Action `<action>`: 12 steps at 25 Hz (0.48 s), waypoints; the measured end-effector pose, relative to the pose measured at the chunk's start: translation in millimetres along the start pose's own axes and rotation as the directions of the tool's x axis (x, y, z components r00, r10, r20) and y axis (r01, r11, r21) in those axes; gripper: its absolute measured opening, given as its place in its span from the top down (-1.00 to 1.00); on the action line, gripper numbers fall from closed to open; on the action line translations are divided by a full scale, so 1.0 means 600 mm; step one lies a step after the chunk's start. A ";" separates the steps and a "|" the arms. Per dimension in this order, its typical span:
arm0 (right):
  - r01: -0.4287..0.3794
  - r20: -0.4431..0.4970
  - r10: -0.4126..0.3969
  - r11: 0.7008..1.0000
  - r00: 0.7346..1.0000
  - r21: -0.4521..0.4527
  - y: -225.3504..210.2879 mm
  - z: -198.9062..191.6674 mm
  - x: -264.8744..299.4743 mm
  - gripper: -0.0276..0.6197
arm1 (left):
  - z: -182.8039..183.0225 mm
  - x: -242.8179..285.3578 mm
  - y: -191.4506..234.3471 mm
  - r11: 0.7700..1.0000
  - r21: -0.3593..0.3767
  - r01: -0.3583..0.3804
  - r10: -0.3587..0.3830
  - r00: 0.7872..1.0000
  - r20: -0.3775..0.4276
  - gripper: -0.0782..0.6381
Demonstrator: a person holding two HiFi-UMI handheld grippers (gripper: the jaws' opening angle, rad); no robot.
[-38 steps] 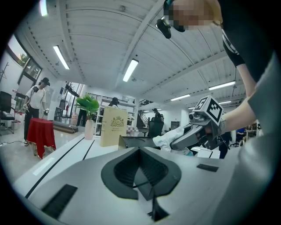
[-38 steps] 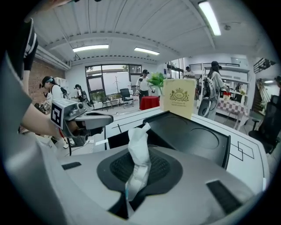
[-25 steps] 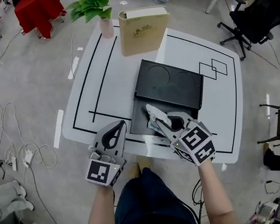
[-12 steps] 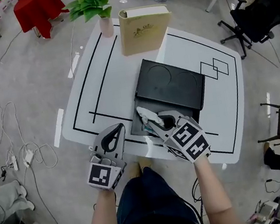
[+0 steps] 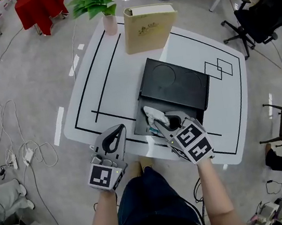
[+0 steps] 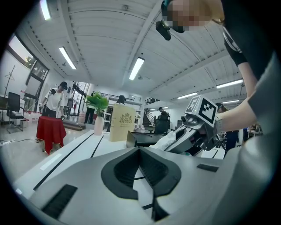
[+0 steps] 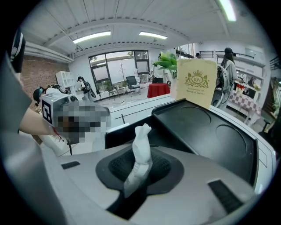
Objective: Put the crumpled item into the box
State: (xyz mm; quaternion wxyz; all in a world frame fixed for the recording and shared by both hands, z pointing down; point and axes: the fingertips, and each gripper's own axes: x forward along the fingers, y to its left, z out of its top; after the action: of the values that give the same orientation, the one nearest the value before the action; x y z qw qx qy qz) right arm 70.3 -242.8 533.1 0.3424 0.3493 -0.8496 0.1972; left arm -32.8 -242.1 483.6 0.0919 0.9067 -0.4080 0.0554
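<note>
White wad, head view: the white crumpled paper wad (image 5: 156, 115) hangs over the open near compartment of the black plastic box (image 5: 176, 83), held by the right gripper (image 5: 157, 126). The left gripper (image 5: 115, 132) sits left of the box.
Left gripper view: jaws together, nothing between them.
Right gripper view: jaws narrow and opening, pads pinching the wad's (image 7: 141, 145) lower end.
Handling: probably light, soft and springy. A mid-body pinch suffices, though it may cling on release.

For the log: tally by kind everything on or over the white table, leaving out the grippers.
black box: 1
crumpled white item: 1
cream binder: 1
potted plant: 1
Total: 4
</note>
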 end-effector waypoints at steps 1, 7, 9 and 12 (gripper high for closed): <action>0.008 -0.005 -0.008 1.000 1.000 0.003 -0.003 -0.002 0.000 0.71 | -0.003 -0.001 0.000 1.000 -0.005 0.002 -0.002 1.000 0.002 0.78; 0.060 -0.041 -0.059 0.998 0.997 0.029 -0.022 -0.019 0.000 0.64 | -0.005 -0.001 0.001 1.000 -0.021 0.013 -0.013 1.000 0.016 0.78; 0.074 -0.049 -0.072 0.997 0.996 0.033 -0.028 -0.022 0.000 0.58 | -0.003 0.000 0.001 1.000 -0.025 0.015 -0.015 1.000 0.018 0.78; 0.088 -0.064 -0.085 0.995 0.994 0.036 -0.033 -0.028 -0.001 0.53 | 0.000 -0.001 -0.002 0.999 -0.032 0.024 -0.023 0.999 0.029 0.78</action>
State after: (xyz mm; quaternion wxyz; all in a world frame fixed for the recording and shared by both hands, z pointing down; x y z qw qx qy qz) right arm 92.3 -246.2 546.2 0.3700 0.3862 -0.8186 0.2095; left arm -32.4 -240.9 483.3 0.1012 0.9106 -0.3993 0.0345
